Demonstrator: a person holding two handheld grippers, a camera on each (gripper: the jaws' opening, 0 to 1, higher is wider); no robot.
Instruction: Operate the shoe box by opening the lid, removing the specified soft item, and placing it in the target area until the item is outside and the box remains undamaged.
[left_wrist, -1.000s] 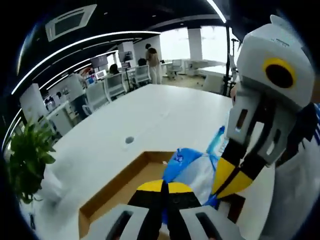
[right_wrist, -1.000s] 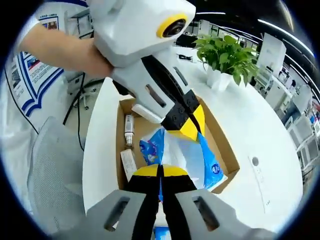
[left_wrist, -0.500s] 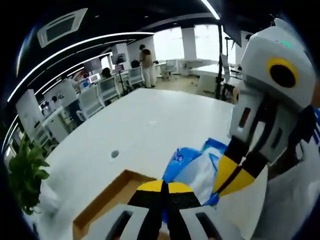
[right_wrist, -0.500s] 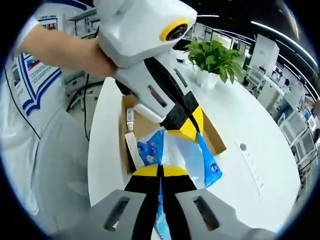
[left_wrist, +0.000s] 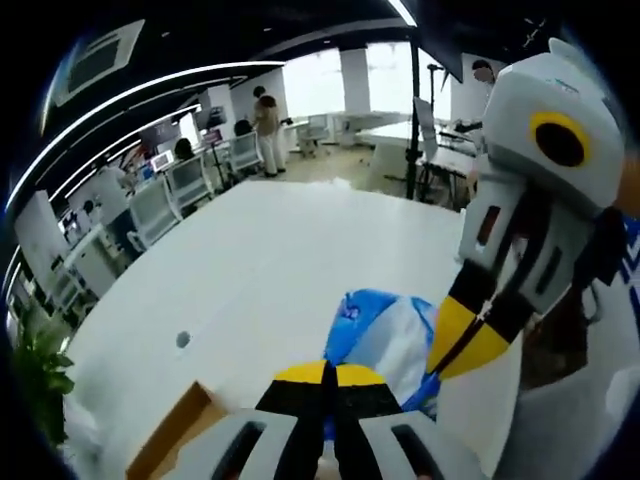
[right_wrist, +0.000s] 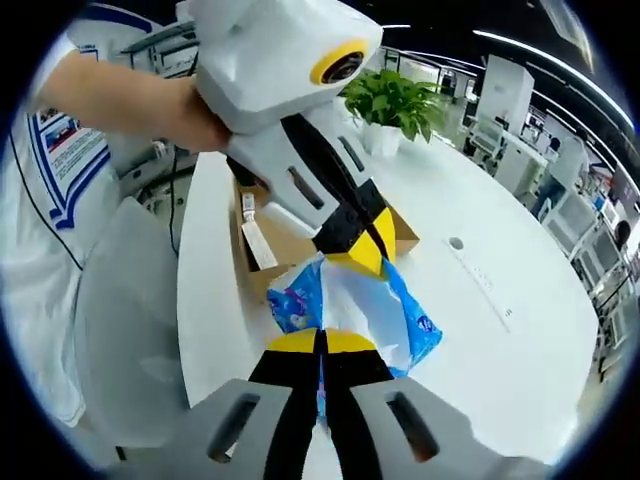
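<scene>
A soft blue and white plastic pack (left_wrist: 380, 335) hangs over the white table (left_wrist: 270, 260), held from two sides. My left gripper (left_wrist: 327, 372) is shut on its near edge. My right gripper (left_wrist: 470, 345) comes in from the right, shut on the pack's other edge. In the right gripper view the pack (right_wrist: 370, 310) stretches between my right gripper (right_wrist: 322, 342) and the left gripper (right_wrist: 362, 250) above it. The open cardboard shoe box (right_wrist: 253, 275) lies behind the left gripper, near the table's edge; one corner of the box (left_wrist: 165, 445) shows low in the left gripper view.
A small bottle (right_wrist: 247, 205) and a white card (right_wrist: 256, 243) stay inside the box. A potted plant (right_wrist: 390, 100) stands beyond it. A person's hand (right_wrist: 150, 100) holds the left gripper. Office chairs (left_wrist: 165, 195) and people stand past the table's far end.
Both grippers have carried the pack out of the box and sideways over the bare table. The box has slid back behind the left gripper.
</scene>
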